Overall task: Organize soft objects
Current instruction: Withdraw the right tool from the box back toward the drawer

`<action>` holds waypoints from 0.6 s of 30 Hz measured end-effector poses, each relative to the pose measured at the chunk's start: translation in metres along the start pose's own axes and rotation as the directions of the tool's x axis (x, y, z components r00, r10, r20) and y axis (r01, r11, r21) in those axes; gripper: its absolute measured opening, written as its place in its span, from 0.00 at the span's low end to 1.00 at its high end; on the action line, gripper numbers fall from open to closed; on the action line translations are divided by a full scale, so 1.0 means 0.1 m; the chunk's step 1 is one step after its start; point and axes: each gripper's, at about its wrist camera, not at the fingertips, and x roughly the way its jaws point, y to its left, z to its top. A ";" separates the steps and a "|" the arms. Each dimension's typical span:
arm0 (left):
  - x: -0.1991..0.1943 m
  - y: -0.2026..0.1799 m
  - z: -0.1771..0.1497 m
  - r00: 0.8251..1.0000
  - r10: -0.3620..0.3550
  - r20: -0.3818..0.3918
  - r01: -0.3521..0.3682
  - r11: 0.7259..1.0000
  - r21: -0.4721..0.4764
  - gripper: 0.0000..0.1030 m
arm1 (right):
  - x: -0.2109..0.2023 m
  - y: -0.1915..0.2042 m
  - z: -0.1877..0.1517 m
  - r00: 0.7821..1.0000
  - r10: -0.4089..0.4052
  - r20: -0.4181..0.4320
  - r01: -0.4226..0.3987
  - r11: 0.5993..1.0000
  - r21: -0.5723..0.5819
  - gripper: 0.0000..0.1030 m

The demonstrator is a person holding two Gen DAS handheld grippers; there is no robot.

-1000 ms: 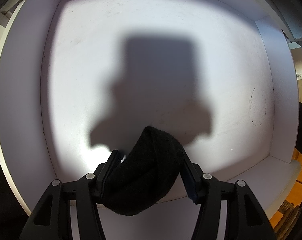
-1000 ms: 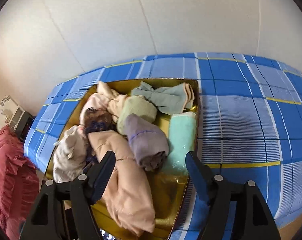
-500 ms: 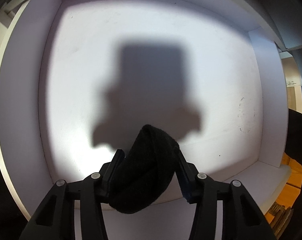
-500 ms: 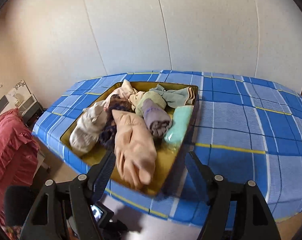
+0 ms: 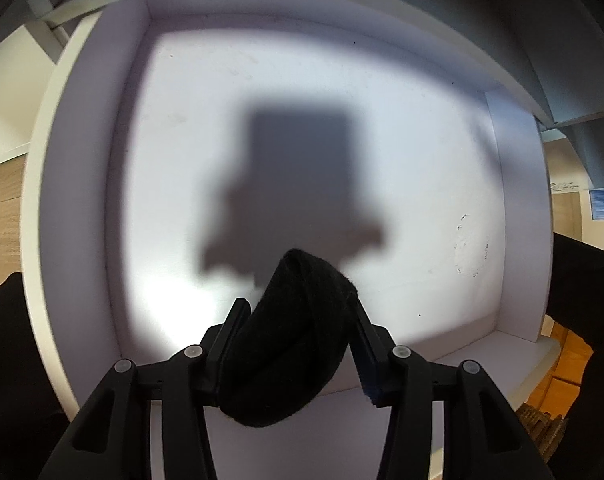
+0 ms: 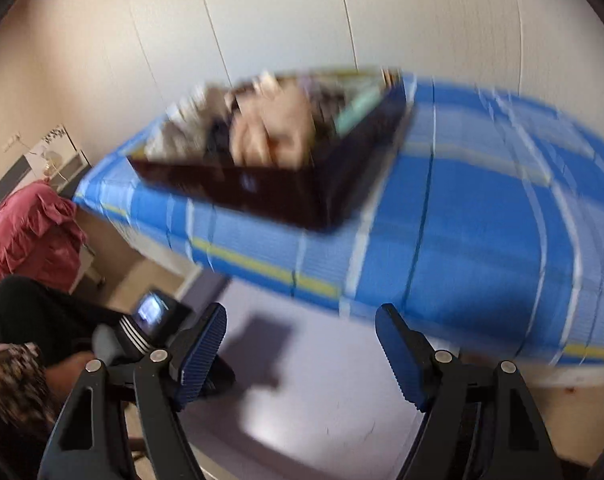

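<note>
A black knit cloth (image 5: 290,344) shows dark against the white walls of a shelf compartment (image 5: 518,216), where a grey shadow (image 5: 298,184) falls across the back panel. Elsewhere, a tablecloth (image 6: 474,216) checked in bright and pale blue with white and yellow stripes covers the table, carrying a dark brown tray (image 6: 302,196) of peach, beige and mint-green fabrics (image 6: 274,128). A crimson ruffled cloth (image 6: 26,232) lies at left; the right gripper (image 6: 302,344) has blue ribbed pads on a black frame.

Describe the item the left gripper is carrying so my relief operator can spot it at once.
Look into the white shelf compartment that fills the left wrist view. Low in the middle, the left gripper is shut on a black cloth, a thick, fuzzy fold bulging up between its fingers. It is the only soft thing there, with a blocky shadow on the panel behind it.
</note>
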 end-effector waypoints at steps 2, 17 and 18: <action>-0.02 0.03 0.02 1.000 0.000 0.002 0.000 1.000 0.003 0.47 | 0.19 -0.07 -0.08 0.997 -0.015 -0.082 0.018 0.999 0.029 0.75; -0.58 -0.25 -0.16 0.997 -0.015 0.078 0.007 0.995 0.104 0.47 | 0.89 -0.18 -0.40 0.916 -0.113 -0.385 0.138 0.990 0.036 0.76; -0.64 -0.27 -0.17 0.996 -0.015 0.087 0.005 0.993 0.115 0.47 | 0.91 -0.18 -0.41 0.914 -0.112 -0.391 0.137 0.990 0.036 0.76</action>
